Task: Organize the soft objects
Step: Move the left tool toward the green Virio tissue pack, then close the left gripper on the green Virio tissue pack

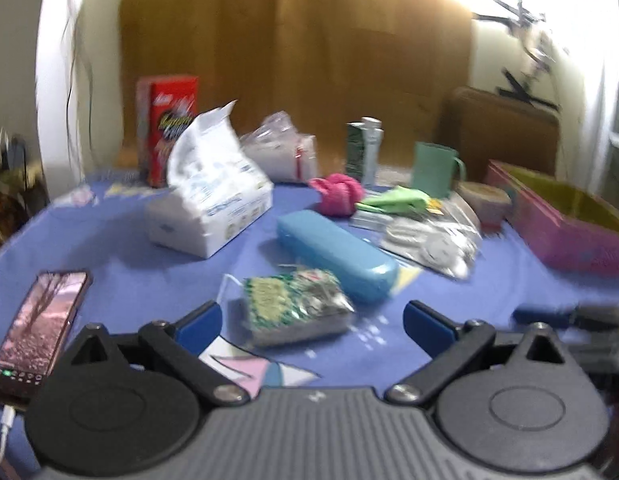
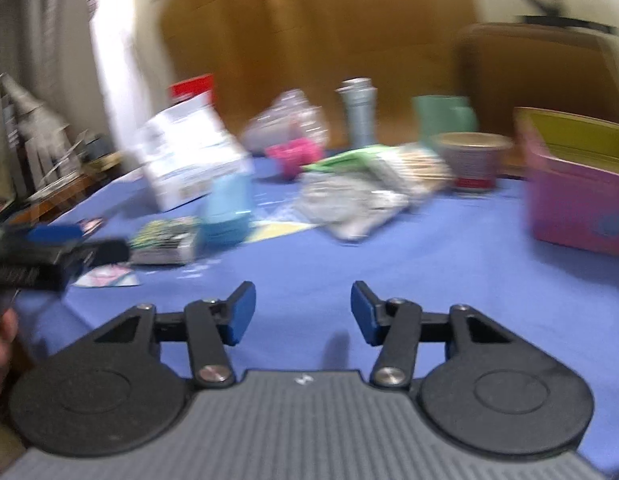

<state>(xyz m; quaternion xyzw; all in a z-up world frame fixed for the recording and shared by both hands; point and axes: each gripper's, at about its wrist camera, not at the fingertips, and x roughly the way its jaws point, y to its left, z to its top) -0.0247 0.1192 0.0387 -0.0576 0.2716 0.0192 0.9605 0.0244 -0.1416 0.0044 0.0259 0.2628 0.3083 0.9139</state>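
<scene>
Where two grippers hover, one pink box (image 1: pixel 565 232) sits.

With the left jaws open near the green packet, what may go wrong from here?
1. The green patterned packet lies right beside the blue hard case; the open left gripper may catch the case too.
2. The phone with its cable lies close on the left; a wide sweep might knock it.
3. Both views are blurred, so aiming is uncertain; the open, empty right gripper is near the left one and they might collide.
</scene>
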